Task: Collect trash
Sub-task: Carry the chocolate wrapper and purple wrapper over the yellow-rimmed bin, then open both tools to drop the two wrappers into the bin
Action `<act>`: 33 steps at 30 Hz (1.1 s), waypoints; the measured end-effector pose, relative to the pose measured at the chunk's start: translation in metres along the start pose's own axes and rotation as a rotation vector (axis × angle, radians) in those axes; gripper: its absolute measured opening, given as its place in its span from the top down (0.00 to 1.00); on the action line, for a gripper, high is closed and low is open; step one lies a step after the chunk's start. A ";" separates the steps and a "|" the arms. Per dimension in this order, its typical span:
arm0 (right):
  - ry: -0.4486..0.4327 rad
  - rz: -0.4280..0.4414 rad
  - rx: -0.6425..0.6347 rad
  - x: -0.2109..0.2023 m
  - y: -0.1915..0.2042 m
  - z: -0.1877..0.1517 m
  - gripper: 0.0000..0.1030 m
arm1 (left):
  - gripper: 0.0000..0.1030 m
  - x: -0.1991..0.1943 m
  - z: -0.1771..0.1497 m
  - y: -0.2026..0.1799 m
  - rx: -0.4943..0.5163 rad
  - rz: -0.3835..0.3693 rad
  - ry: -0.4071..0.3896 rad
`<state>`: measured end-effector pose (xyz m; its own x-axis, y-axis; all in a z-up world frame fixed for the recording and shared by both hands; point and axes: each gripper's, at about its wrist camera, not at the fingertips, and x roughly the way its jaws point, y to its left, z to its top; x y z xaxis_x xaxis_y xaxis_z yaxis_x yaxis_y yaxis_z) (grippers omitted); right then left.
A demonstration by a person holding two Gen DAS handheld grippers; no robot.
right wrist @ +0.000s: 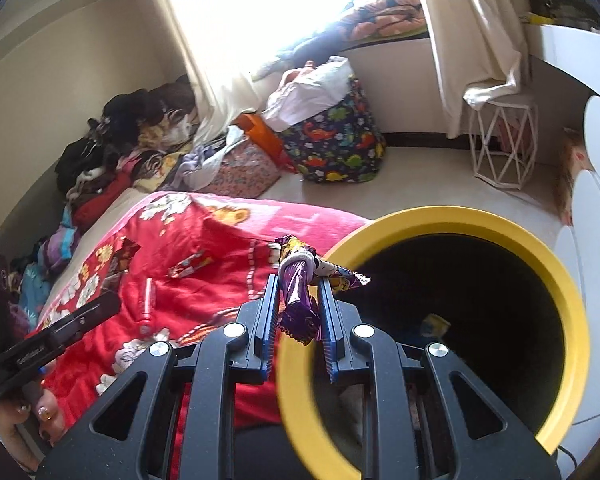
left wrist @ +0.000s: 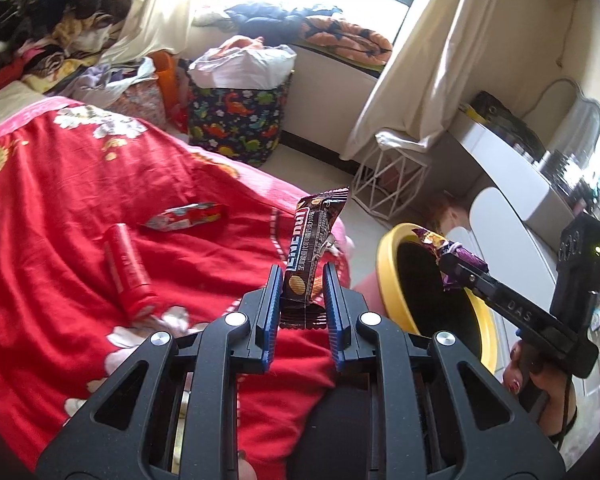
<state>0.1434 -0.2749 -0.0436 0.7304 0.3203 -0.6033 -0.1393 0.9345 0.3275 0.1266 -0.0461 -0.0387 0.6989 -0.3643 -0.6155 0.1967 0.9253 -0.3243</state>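
Left wrist view: a brown snack wrapper [left wrist: 314, 250] is clamped upright between the pads of the left tongs [left wrist: 302, 300], held only by its lower end, with most of its length standing free above the red floral blanket [left wrist: 60, 208] of the bed. The right tongs [left wrist: 458, 272] are seen reaching over the yellow-rimmed bin [left wrist: 388, 280], closed on a crumpled purple wrapper [left wrist: 448, 252].

From the right wrist view, the purple wrapper [right wrist: 300, 300] is pinched narrowly in the right tongs [right wrist: 298, 308], its twisted top fanning out just above the bin's yellow rim [right wrist: 440, 220]. Something pale is glimpsed deep in the dark bin, but it cannot be identified.

Several risks are judged from this. The purple wrapper sits close to the near rim, so a release made here could let it catch on the rim or slide down outside onto the bed. The brown wrapper is not yet over the bin opening; an early release would drop it back on the blanket. Being light and stiff, either wrapper could cling to the ridged pads or flutter sideways. The two tongs are converging on one opening, so a collision between them is possible. A red tube [left wrist: 126, 268] and a red-and-white packet [left wrist: 186, 216] are left on the blanket and could be overlooked.
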 end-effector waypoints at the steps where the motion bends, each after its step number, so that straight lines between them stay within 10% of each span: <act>1: 0.000 -0.005 0.009 -0.002 -0.005 0.000 0.82 | 0.85 0.001 0.000 -0.004 0.008 -0.005 0.002; 33: 0.036 -0.119 0.145 -0.038 -0.101 -0.003 0.69 | 0.85 0.068 -0.022 -0.123 0.249 -0.120 0.140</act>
<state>0.1278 -0.3808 -0.0563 0.7114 0.2170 -0.6685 0.0458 0.9348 0.3522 0.1351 -0.1869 -0.0563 0.5625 -0.4676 -0.6819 0.4468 0.8658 -0.2251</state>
